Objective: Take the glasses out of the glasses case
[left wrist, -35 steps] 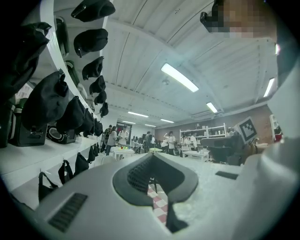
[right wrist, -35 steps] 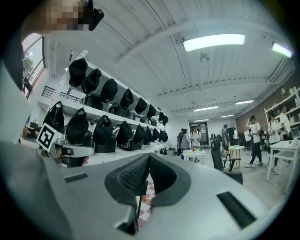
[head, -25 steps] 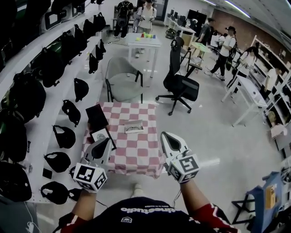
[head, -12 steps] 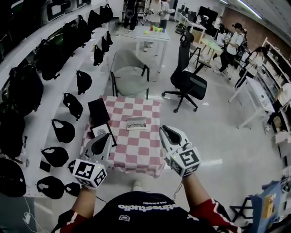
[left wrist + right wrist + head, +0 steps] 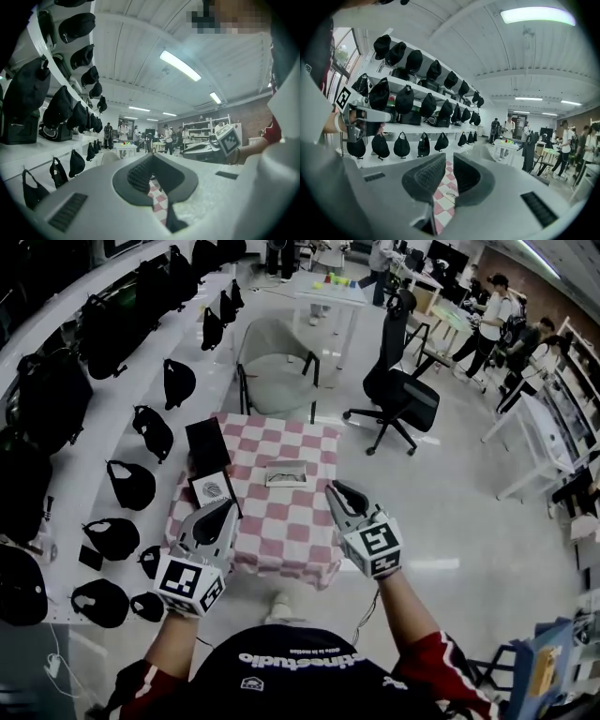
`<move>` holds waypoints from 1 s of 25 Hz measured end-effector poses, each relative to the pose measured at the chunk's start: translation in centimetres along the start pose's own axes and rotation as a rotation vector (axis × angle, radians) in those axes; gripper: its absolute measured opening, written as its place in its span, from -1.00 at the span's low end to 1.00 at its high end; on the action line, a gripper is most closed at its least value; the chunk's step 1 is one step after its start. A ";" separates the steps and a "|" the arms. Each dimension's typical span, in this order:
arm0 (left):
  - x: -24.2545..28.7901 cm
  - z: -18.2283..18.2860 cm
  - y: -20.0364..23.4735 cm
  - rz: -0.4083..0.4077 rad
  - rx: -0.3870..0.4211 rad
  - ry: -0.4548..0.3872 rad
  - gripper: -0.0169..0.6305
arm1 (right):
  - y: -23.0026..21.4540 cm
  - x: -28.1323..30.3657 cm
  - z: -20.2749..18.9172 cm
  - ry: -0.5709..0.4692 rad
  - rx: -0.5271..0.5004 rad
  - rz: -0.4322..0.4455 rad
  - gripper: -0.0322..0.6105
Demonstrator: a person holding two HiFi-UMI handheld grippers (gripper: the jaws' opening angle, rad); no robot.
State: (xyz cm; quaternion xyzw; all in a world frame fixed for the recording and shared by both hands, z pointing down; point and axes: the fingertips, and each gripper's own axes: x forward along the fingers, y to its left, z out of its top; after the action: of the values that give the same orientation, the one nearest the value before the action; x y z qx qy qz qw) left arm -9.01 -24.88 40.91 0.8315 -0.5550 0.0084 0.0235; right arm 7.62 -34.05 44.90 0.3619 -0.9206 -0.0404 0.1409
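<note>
A small light glasses case (image 5: 285, 473) lies open on the pink-and-white checked table (image 5: 281, 531), toward its far middle, with thin dark-framed glasses showing in it. In the right gripper view the case (image 5: 450, 194) shows small through the slit between the jaws. My left gripper (image 5: 228, 508) hovers over the table's near left part, jaws shut with tips touching and nothing in them (image 5: 152, 155). My right gripper (image 5: 334, 489) hovers over the near right edge, jaws a narrow slit apart and empty (image 5: 449, 157). Both are short of the case.
A black box (image 5: 206, 444) and a white printed card (image 5: 213, 491) sit on the table's left side. White shelves with black bags (image 5: 131, 486) run along the left. A grey chair (image 5: 274, 371) and a black office chair (image 5: 403, 395) stand beyond the table; people are at the far desks.
The table has come closer under my view, and both grippers now reach over its near edge. The jaws look the same as before.
</note>
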 end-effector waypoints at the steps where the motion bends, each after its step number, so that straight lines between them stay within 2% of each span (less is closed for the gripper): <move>1: 0.1 -0.1 0.0 0.000 -0.002 0.003 -0.93 | 0.0 0.4 -0.5 0.013 -0.009 0.003 -0.73; 13: 2.9 -1.8 1.6 0.041 -0.038 0.035 -0.93 | -1.7 6.1 -6.2 0.156 -0.044 0.063 -0.74; 25: 6.4 -4.3 4.1 0.099 -0.069 0.067 -0.93 | -2.5 13.6 -14.8 0.331 -0.112 0.171 -0.75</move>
State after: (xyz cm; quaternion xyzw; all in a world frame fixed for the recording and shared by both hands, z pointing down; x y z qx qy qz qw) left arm -10.31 -32.18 45.55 0.8008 -0.5945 0.0181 0.0705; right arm 4.05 -44.66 61.78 0.2754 -0.9087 -0.0194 0.3131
